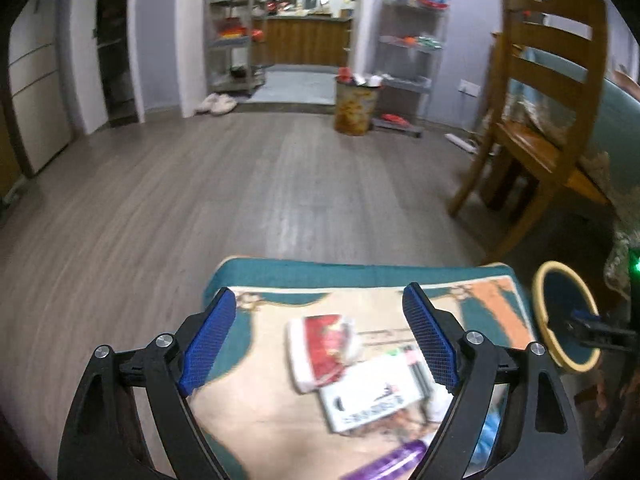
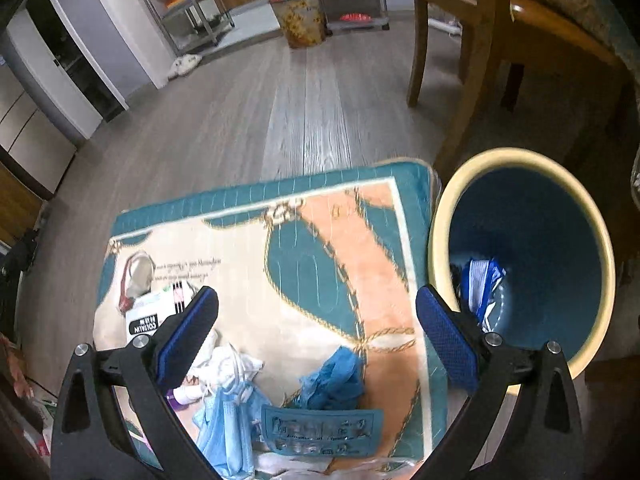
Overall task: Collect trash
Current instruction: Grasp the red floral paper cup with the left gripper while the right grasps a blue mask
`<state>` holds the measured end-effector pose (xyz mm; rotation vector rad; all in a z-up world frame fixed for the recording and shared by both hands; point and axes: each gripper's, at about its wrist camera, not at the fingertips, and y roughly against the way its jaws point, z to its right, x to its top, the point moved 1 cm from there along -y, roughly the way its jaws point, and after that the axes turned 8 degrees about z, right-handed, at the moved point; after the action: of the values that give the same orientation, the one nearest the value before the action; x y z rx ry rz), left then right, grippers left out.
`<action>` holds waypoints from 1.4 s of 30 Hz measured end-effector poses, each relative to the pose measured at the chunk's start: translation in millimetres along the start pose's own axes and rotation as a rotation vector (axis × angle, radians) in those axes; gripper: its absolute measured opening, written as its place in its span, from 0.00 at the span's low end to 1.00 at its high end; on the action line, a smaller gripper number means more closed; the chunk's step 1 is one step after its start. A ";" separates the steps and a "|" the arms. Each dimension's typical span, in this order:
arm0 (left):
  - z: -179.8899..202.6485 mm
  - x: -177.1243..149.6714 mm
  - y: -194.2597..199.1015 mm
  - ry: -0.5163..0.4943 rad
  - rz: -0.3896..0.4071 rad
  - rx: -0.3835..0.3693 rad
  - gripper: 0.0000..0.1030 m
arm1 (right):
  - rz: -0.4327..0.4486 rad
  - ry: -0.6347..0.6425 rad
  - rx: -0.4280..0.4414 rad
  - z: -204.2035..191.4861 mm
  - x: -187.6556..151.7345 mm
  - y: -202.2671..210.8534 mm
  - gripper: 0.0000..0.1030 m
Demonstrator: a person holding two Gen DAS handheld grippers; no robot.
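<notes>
Trash lies on a teal and cream mat [image 1: 360,276] [image 2: 352,240] on the floor. My left gripper [image 1: 320,344] is open and empty above a red and white packet [image 1: 324,346] and a white carton [image 1: 370,394]; a purple item [image 1: 394,460] lies nearer. My right gripper [image 2: 316,340] is open and empty above a crumpled blue glove [image 2: 332,376], blue face masks [image 2: 228,420], white tissue [image 2: 228,364] and a blue blister pack [image 2: 320,432]. A blue bin with a cream rim [image 2: 520,256] [image 1: 560,320] stands right of the mat and holds a blue and white wrapper [image 2: 480,284].
A wooden chair [image 1: 540,120] [image 2: 480,40] and a table stand to the right, behind the bin. A patterned waste bin [image 1: 354,106] and metal shelves [image 1: 408,64] stand by the far wall. Slippers [image 1: 216,104] lie by the doorway. Grey wood floor stretches ahead.
</notes>
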<state>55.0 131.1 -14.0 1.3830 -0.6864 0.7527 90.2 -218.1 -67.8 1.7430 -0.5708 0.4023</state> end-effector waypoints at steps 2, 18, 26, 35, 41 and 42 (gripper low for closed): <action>-16.1 -5.8 -13.6 0.049 -0.033 0.024 0.83 | -0.016 -0.007 -0.015 2.1 -4.0 -4.6 0.94; 21.1 -45.6 -102.3 -0.017 -0.253 -0.015 0.83 | -0.148 0.003 -0.054 32.7 -35.5 -37.2 0.94; 12.5 -63.6 -128.7 0.026 -0.385 -0.001 0.83 | -0.260 0.030 -0.015 22.5 -55.0 -53.8 0.49; 3.7 -76.7 -138.1 0.041 -0.476 0.025 0.74 | -0.225 0.117 0.023 10.6 -48.7 -49.6 0.20; 2.9 -73.2 -131.5 0.039 -0.458 0.049 0.72 | -0.140 0.158 0.051 0.7 -36.4 -36.9 0.18; 4.5 -70.6 -130.0 0.044 -0.449 0.048 0.72 | -0.114 0.172 0.053 -1.7 -33.1 -31.6 0.18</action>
<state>117.2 117.2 -147.5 1.4899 -0.3048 0.4420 81.2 -205.3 -110.8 1.7621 -0.3393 0.4850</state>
